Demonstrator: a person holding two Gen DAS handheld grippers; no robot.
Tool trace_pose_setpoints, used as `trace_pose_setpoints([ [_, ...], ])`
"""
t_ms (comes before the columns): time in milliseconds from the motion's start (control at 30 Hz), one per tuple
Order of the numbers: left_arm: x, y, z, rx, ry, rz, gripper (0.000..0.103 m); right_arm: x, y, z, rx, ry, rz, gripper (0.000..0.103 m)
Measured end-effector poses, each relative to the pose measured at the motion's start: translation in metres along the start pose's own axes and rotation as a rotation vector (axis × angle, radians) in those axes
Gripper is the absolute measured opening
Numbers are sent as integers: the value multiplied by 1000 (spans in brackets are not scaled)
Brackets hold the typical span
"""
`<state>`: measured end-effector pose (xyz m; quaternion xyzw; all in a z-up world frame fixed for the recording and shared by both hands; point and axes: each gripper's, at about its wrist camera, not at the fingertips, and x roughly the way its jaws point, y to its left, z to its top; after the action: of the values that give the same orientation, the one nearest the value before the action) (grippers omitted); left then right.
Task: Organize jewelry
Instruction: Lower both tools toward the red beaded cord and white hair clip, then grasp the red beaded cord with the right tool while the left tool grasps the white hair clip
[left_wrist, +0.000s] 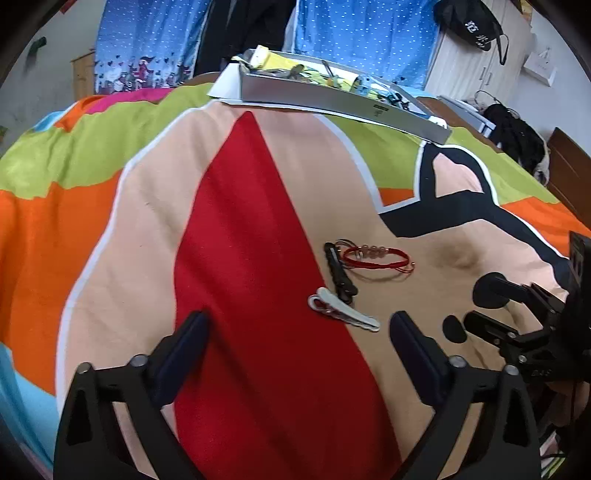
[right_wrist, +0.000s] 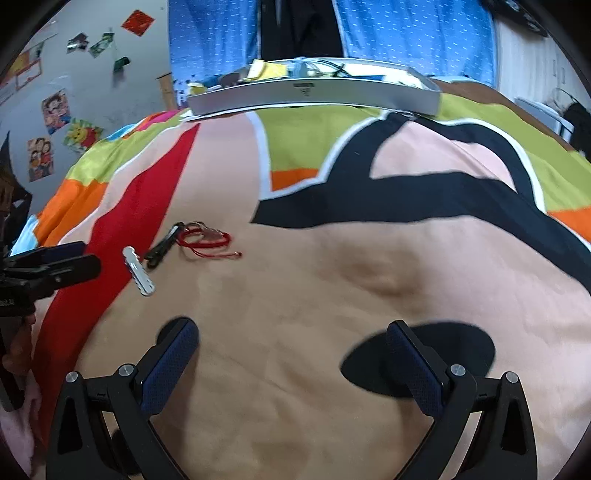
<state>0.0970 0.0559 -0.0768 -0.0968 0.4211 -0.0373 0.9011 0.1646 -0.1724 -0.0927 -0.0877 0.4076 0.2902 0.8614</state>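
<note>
Here, by part:
Loose pieces: red cord bracelet (left_wrist: 376, 260), black hair clip (left_wrist: 340, 273) and white hair clip (left_wrist: 343, 314) clustered on the bedspread (left_wrist: 147, 229), touching or overlapping, likely laid out for sorting.
Destination: shallow grey tray (left_wrist: 343, 101) at the far edge of the bed, well apart from the cluster, already carrying small items too blurred to name.
Left gripper (left_wrist: 299, 332): spread wide, empty, hovering just short of the white clip, seemingly lined up for a pick.
Right gripper (right_wrist: 291, 343): likewise gaping, nothing between the pads, over bare cloth, away from the cluster.
</note>
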Motion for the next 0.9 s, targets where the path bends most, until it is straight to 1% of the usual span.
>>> trace_pose_setpoints([
  [33,1,0,0,3,3,-10,80,3,2,4,-13,2,9,103],
  [67,3,-1,1,6,10,-25,75,6,4,7,-24,5,17,102],
  [100,6,-1,1,4,24,-54,65,11,6,10,-35,12,30,99],
  [133,8,1,2,-5,35,-80,58,14,6,12,-39,9,41,95],
  [200,10,4,4,-33,41,-122,55,21,5,15,-37,10,66,91],
  [267,13,6,6,-55,51,-148,51,26,3,19,-24,5,92,89],
  [300,15,8,8,-69,58,-165,47,27,3,21,-22,3,100,88],
  [333,16,10,9,-79,62,-174,45,29,3,23,-22,2,112,85],
  [433,21,11,10,-88,80,-187,31,33,7,30,-41,-2,138,79],
  [500,23,10,12,-88,76,-198,27,36,11,34,-60,-5,152,74],
  [567,25,8,13,-75,72,-202,26,37,14,38,-75,-9,167,70],
  [700,32,4,14,-46,80,-196,26,45,22,48,-90,-1,204,59],
  [767,34,5,13,-51,86,-197,24,49,23,52,-90,6,216,55],
  [800,35,6,14,-57,90,-195,21,52,25,53,-92,11,217,53],
  [833,37,8,14,-65,95,-193,18,55,26,55,-93,19,221,50],
  [900,39,11,14,-82,100,-197,16,60,28,57,-95,36,227,45],
])
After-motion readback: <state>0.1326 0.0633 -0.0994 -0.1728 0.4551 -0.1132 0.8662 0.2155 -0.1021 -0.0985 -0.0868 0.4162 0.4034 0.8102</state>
